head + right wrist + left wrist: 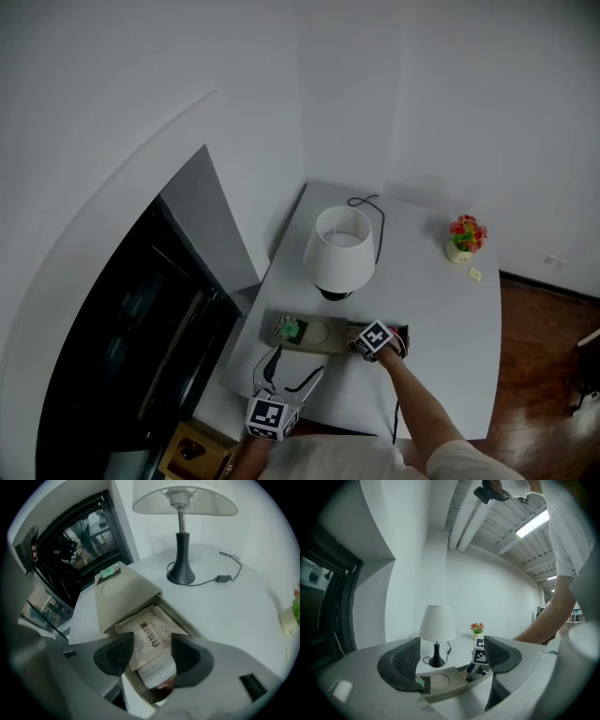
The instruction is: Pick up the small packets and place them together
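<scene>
A beige organiser box lies on the white table in front of the lamp. Its open compartment holds the small packets: a beige packet with black print on top, a white packet under it and a reddish one at the bottom. My right gripper hangs just over that compartment. Its jaws stand apart on either side of the beige packet and I see no pinch. A green packet lies at the box's far left end. My left gripper waits open and empty near the table's front edge.
A white-shaded lamp stands just behind the box, its cable trailing across the table. A small flower pot and a yellow tag sit at the far right. A dark glass unit borders the table's left side.
</scene>
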Demonstrator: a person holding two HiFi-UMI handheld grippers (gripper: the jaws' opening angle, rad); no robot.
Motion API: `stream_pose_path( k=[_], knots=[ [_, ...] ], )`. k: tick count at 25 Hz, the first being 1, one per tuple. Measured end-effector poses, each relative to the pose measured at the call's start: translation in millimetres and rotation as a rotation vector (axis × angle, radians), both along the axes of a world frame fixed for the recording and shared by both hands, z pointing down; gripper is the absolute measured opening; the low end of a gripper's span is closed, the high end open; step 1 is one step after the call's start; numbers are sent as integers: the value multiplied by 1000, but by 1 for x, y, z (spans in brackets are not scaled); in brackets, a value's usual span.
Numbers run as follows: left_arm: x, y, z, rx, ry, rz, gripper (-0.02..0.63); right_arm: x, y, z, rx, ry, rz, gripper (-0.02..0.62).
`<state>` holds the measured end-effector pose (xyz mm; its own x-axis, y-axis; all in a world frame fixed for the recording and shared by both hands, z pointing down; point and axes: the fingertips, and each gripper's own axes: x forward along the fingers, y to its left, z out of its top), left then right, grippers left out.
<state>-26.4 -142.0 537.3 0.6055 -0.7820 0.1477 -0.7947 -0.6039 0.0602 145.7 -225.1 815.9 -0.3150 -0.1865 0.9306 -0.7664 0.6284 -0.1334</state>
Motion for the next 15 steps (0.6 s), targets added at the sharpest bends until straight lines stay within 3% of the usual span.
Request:
stream_pose_path(
  k=[4,8,15],
  knots=[
    [-11,-1,-1,0,2,-22,410,-2,-2,-1,0,48,-20,236],
    [-21,-1,1,-7,-2,-39,410,-10,5,0,-29,10,-11,184],
    [-29,-2,-1,-5,6,-40,410,10,2,-22,71,42,0,84]
  ],
)
